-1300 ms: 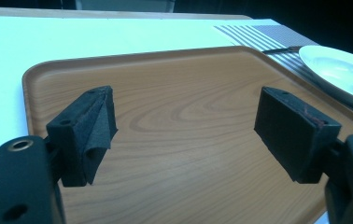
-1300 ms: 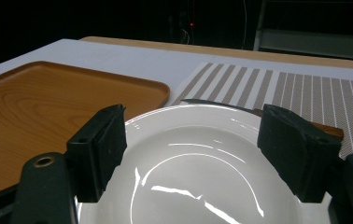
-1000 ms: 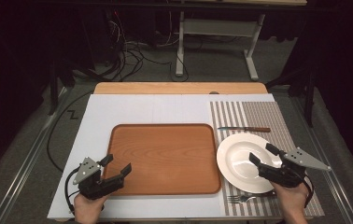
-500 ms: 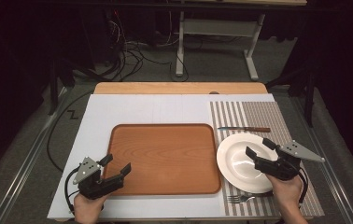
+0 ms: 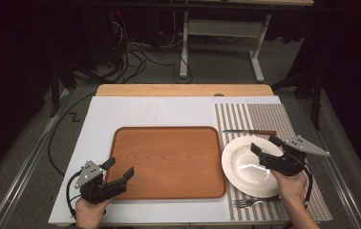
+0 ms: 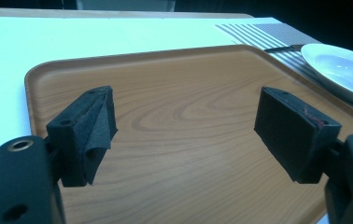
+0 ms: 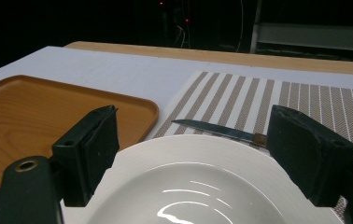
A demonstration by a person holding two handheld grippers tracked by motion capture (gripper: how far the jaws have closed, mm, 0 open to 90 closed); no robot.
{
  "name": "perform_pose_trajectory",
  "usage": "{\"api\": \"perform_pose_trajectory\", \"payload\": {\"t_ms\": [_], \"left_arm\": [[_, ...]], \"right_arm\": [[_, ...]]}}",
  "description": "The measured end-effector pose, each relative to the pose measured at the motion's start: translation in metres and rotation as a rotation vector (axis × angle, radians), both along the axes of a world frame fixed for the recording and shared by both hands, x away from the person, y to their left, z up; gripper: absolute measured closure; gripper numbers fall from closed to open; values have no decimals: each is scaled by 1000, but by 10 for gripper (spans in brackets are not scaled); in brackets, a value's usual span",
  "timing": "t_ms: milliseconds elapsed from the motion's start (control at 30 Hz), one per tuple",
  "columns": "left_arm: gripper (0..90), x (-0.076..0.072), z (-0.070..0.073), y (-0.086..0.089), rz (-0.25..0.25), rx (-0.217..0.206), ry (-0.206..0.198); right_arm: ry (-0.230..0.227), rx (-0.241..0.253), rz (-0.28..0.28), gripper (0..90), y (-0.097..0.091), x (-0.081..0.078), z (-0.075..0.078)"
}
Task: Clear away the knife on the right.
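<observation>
the white plate (image 5: 248, 166) sits on the striped mat (image 5: 264, 117) right of the tray (image 5: 168, 160); the right gripper (image 5: 263, 145) hovers over it, fingers just spread and empty, much nearer than the left gripper (image 5: 120, 168), also released.

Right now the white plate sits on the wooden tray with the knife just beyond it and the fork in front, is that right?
Not quite: the white plate sits on the striped placemat, beside the wooden tray. The high view shows it. The knife does lie beyond it, the fork in front.

A white plate (image 5: 248, 167) is seen on a brown-and-white striped placemat (image 5: 264, 117), beside an orange-brown wood-grain tray (image 5: 166, 160) set on a white board (image 5: 145, 112).
</observation>
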State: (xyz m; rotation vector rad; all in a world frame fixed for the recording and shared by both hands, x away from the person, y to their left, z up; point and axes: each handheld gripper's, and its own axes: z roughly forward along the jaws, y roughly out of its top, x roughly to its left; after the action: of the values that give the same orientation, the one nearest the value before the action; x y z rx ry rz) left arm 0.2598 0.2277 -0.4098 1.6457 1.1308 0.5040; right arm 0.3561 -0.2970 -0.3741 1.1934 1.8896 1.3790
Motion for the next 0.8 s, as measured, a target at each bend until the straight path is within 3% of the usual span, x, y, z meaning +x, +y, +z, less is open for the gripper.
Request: {"api": "perform_pose_trajectory", "payload": {"t_ms": [333, 800], "left_arm": [[217, 0, 0, 0, -1, 2, 0], [217, 0, 0, 0, 2, 2, -1]], "right_arm": [[16, 10, -4, 172, 1, 13, 2], [38, -13, -37, 177, 1, 38, 9]]}}
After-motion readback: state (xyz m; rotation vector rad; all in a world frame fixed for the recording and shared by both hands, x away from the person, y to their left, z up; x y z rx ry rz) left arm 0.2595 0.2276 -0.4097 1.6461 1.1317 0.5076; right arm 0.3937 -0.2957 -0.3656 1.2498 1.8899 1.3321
